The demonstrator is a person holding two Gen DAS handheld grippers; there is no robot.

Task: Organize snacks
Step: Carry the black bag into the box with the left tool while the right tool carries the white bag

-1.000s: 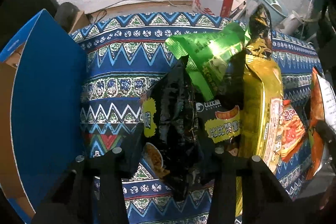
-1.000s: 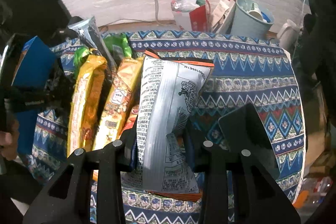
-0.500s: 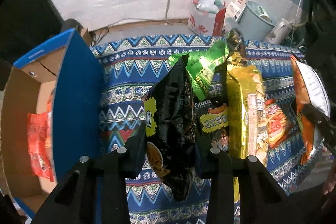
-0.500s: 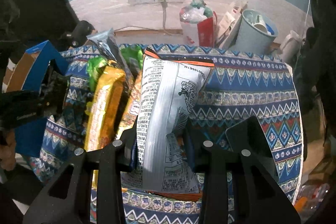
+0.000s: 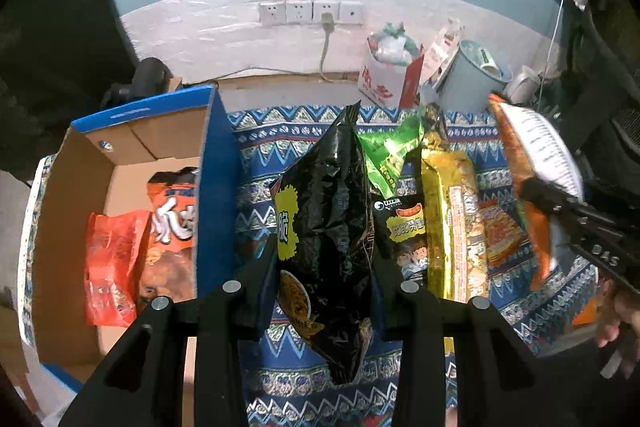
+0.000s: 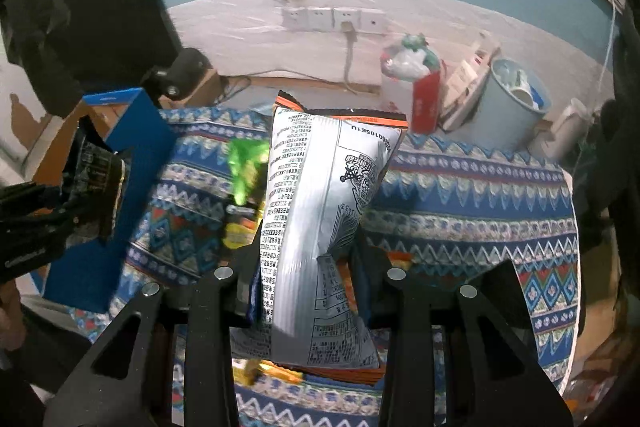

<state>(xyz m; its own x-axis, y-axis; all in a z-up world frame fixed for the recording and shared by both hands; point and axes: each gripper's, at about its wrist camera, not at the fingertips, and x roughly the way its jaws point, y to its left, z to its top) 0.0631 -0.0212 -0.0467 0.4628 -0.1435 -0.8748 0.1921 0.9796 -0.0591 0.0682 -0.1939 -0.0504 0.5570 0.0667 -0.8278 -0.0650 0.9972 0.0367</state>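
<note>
Currently, 2 snack bags are lifted off the cloth at once. The black bag [image 5: 324,227] hangs pinched between the pads of the left gripper [image 5: 326,291], held near its lower half with its top seam pointing to 12 o'clock. The jaws have just been closing a little, and the bag is clamped between them. The silver bag [image 6: 320,227], orange along its edges, is clamped the same way in the right gripper [image 6: 308,279], printed back facing the camera.

Both bags look light, puffed and crinkly. The film is probably slippery and the contents likely crush easily, so a gentle pinch across the flat body or on a sealed seam seems safest.

At 9 o'clock from the black bag stands an open blue box [image 5: 216,195] with a brown cardboard inside. 2 orange packs [image 5: 116,259] already lie in it, so the box is probably the goal.

At 3 o'clock from the black bag, a green bag [image 5: 388,151], a small dark pack [image 5: 404,227], a gold pack [image 5: 452,223] and a red pack [image 5: 500,231] lie side by side on the patterned cloth [image 5: 256,167].

At 12 o'clock, beyond the cloth, are wall sockets [image 5: 310,12], a red-and-white paper bag [image 5: 384,83] and a pale blue bin [image 5: 468,83].
</note>
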